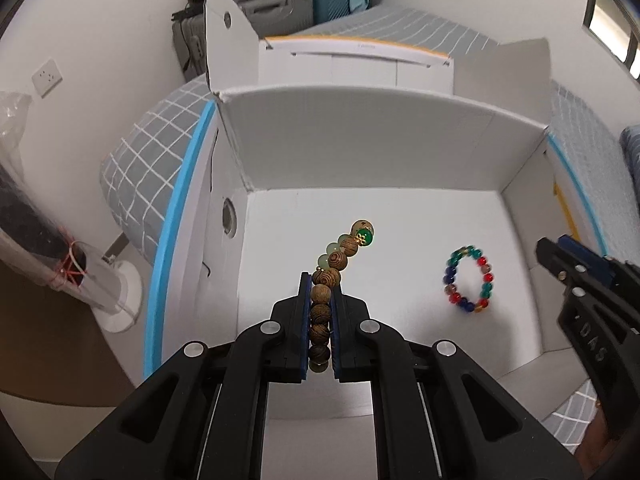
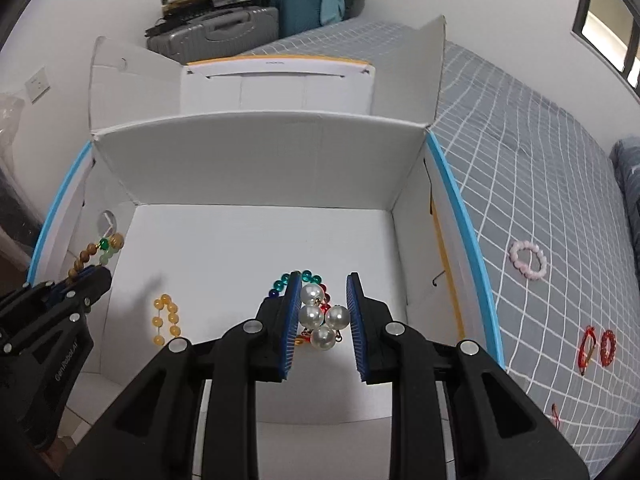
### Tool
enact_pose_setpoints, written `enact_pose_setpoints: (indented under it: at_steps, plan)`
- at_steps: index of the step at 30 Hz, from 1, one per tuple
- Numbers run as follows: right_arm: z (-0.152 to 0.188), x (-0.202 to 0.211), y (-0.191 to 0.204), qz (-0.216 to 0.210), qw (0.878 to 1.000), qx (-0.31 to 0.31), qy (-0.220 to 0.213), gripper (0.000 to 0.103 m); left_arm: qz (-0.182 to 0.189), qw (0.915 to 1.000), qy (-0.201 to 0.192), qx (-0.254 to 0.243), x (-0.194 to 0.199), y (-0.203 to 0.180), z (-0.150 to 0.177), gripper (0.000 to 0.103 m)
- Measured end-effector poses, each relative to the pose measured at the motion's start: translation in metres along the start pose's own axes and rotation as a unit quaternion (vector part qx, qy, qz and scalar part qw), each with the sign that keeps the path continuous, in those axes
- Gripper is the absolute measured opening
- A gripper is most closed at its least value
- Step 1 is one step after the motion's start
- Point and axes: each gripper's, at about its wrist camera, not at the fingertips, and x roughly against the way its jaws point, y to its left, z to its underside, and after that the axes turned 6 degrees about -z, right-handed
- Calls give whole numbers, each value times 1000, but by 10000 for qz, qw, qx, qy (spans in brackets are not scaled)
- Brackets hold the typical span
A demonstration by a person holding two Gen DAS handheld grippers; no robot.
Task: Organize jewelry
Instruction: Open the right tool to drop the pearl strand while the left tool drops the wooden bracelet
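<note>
Left gripper clamped on wooden bead bracelet over white box, right gripper part-open around pearl cluster, multicolour bracelet below its tips, amber bracelet to its left.

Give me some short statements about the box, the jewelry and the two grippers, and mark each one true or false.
1. The left gripper is shut on the wooden bead bracelet. True.
2. The multicolored bead bracelet lies on the bedspread. False: it lies on the floor of the white box.
3. The pink bead bracelet lies outside the box, on the checked bedspread. True.
4. The right gripper holds the yellow bead bracelet. False: pearl beads sit between its fingers; the yellow bracelet lies in the box.
</note>
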Motion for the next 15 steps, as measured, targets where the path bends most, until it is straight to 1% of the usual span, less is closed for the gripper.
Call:
enact_pose_setpoints:
  at_steps: [9, 12, 14, 15]
  plan:
    - [1, -1, 5, 25, 9999, 94, 78, 22, -17, 10000, 68, -18, -4, -1, 0, 8]
    - [2, -2, 9, 45, 9998, 149, 96, 23, -15, 10000, 70, 0, -3, 0, -1, 12]
    - [2, 0, 8, 78, 9998, 171, 47, 32, -19, 10000, 60, 21, -2, 1, -2, 12]
    - [2, 3, 8, 81, 9998, 176, -15, 43, -28, 10000, 23, 23, 0, 1, -2, 18]
